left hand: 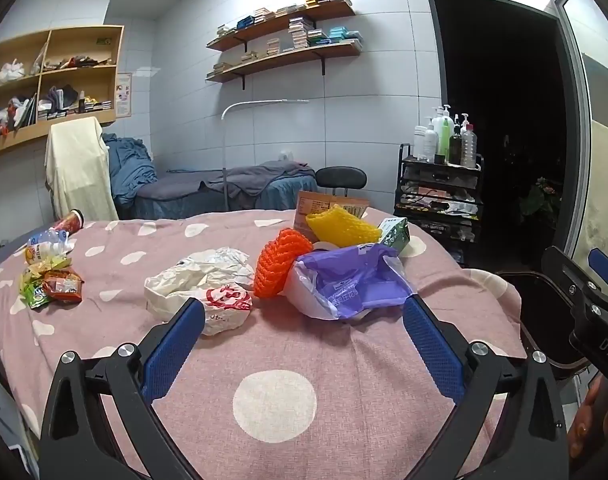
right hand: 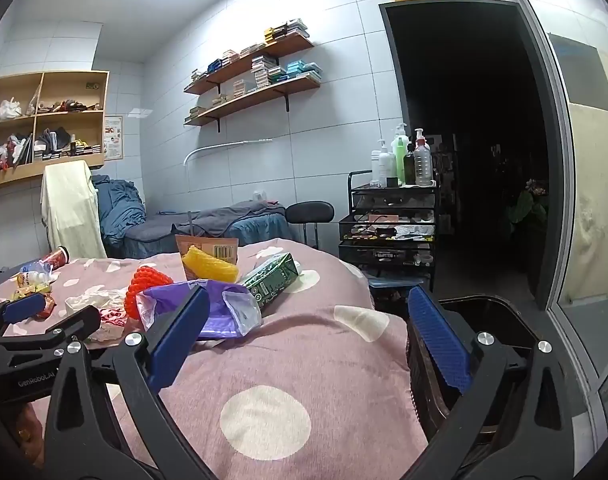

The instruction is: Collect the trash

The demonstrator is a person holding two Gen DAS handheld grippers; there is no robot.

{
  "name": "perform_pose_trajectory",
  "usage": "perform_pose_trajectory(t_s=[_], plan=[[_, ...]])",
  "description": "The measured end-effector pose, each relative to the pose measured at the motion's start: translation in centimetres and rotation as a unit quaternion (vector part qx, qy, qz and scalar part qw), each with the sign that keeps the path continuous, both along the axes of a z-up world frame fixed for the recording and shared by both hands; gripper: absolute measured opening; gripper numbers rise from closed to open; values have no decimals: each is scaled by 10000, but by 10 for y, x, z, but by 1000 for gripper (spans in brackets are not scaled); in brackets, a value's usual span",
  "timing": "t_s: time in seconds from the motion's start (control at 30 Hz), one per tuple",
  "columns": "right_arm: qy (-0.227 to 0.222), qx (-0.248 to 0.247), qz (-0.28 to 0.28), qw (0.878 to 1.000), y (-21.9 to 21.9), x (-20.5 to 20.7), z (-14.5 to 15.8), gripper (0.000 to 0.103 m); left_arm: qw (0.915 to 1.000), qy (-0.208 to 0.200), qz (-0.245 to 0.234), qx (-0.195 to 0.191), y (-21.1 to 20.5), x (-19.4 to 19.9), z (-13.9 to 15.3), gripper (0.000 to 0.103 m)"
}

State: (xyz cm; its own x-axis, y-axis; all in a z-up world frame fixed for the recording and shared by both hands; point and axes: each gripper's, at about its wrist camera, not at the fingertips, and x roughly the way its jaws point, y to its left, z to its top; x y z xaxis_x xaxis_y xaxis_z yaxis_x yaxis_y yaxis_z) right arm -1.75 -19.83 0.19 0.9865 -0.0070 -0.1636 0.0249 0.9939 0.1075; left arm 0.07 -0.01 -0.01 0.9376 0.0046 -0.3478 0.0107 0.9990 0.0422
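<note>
Nearest the left wrist camera, the left gripper (left hand: 304,316) hangs over the pink bedspread (left hand: 288,344) with its jaws spread wide and nothing between them; the blue pads (left hand: 172,348) frame bare cloth and a large white dot. Just beyond the jaws lies the trash: a crumpled white bag with red print (left hand: 208,284) ahead of the left pad, an orange foam net (left hand: 280,264) touching it, and a purple plastic bag (left hand: 347,280) ahead of the right pad. Behind these sit a yellow foam net (left hand: 339,226) leaning on a brown paper packet (left hand: 315,204), and a green carton (left hand: 393,232) beside them. Well apart, at the bed's left edge, is a heap of snack wrappers (left hand: 52,284), a plastic bottle (left hand: 48,242) and a red cup (left hand: 70,222) on its side. The right gripper (right hand: 307,320) likewise holds its jaws fully apart and empty, over the bed's right corner, its right pad in front of a dark bin (right hand: 479,320) that stands just beside the bed. A black trolley with bottles (right hand: 387,220) stands farther back by the dark doorway.
</note>
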Motion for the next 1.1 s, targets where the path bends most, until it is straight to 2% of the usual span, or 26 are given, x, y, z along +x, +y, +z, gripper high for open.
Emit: perform_pose_trajectory(t_s=[0.27, 0.3, 1.1], plan=[[6, 13, 34, 10000, 0, 1, -2, 98, 10000, -13, 9, 11, -10, 5, -1, 98], [7, 12, 34, 10000, 1, 0, -2, 98, 10000, -18, -4, -85, -2, 1, -1, 98], [38, 24, 97, 9999, 4, 1, -4, 98, 10000, -39, -10, -75, -1, -1, -1, 98]])
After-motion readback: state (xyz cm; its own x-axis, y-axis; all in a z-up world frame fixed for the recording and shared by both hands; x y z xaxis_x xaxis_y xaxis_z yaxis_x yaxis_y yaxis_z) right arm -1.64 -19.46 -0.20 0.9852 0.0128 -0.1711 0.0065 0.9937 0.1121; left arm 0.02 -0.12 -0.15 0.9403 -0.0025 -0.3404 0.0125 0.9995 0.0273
